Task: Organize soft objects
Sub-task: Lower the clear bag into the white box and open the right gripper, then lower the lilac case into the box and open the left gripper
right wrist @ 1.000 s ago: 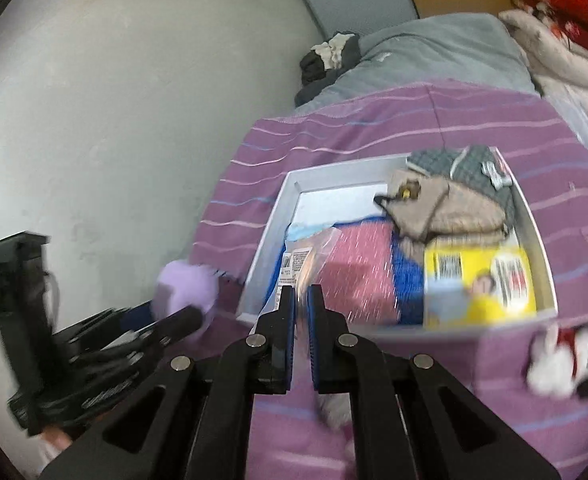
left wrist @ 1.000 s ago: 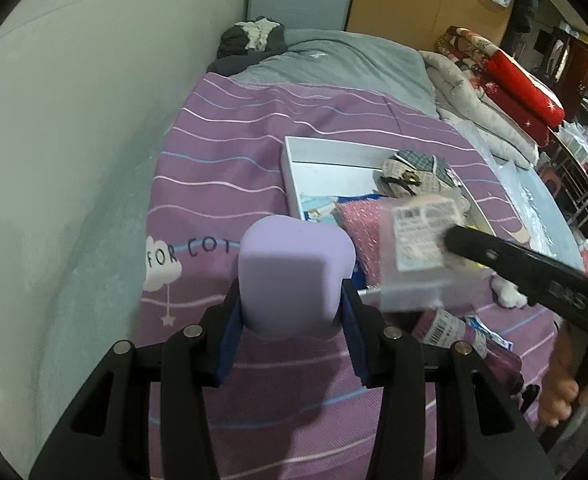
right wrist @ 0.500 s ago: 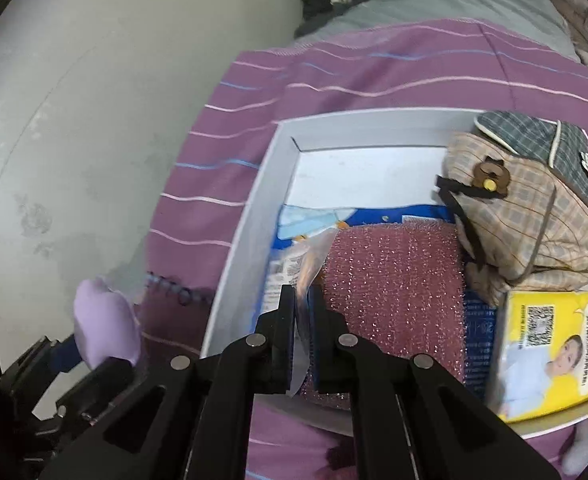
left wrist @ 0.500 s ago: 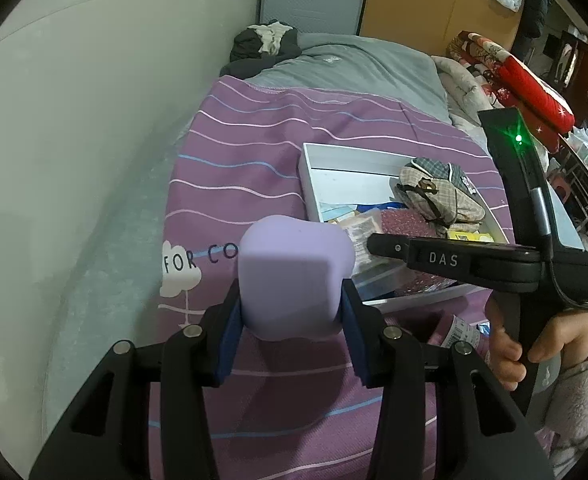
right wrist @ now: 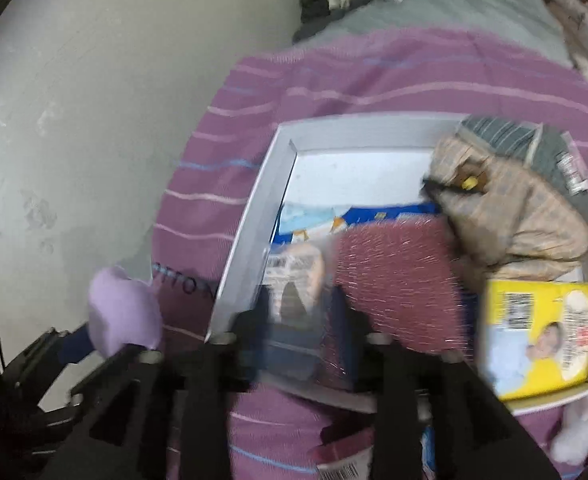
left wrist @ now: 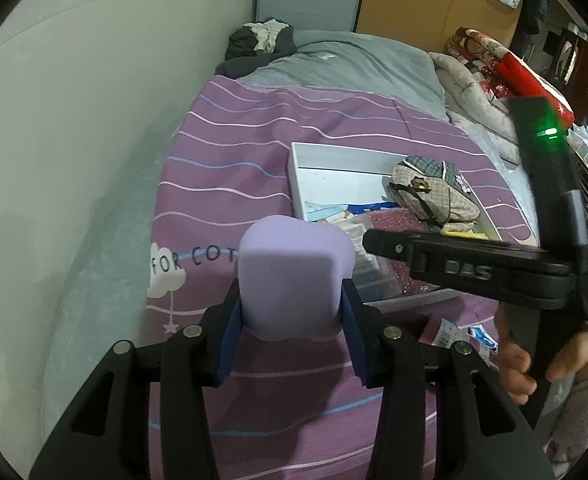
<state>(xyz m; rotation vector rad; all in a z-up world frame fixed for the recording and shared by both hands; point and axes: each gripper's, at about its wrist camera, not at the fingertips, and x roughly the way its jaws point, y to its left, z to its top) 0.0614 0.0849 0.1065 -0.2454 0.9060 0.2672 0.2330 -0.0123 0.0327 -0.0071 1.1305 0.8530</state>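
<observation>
My left gripper (left wrist: 290, 300) is shut on a lilac foam block (left wrist: 294, 272), held above the purple striped bedspread to the left of the white tray (left wrist: 334, 150). In the right wrist view that block (right wrist: 122, 316) shows at lower left. My right gripper (right wrist: 298, 304) hangs over the tray's (right wrist: 250, 240) front left corner. Its jaws are opening, and a clear plastic packet (right wrist: 294, 268) sits loosely between them. In the tray lie a pink glittery pack (right wrist: 398, 272), a checked pouch (right wrist: 514, 216), a yellow pack (right wrist: 534, 336) and a blue pack (right wrist: 314, 216).
A pale wall (left wrist: 54, 160) runs along the bed's left side. A white plush toy (right wrist: 574, 436) and loose packets (right wrist: 342, 464) lie on the bedspread in front of the tray. Dark clothes (left wrist: 260, 40) and a red quilt (left wrist: 506, 68) lie at the far end.
My right gripper carried the clear packet down over the tray's front left corner, and its jaws went from shut to apart. The left gripper and its lilac block stayed put.
</observation>
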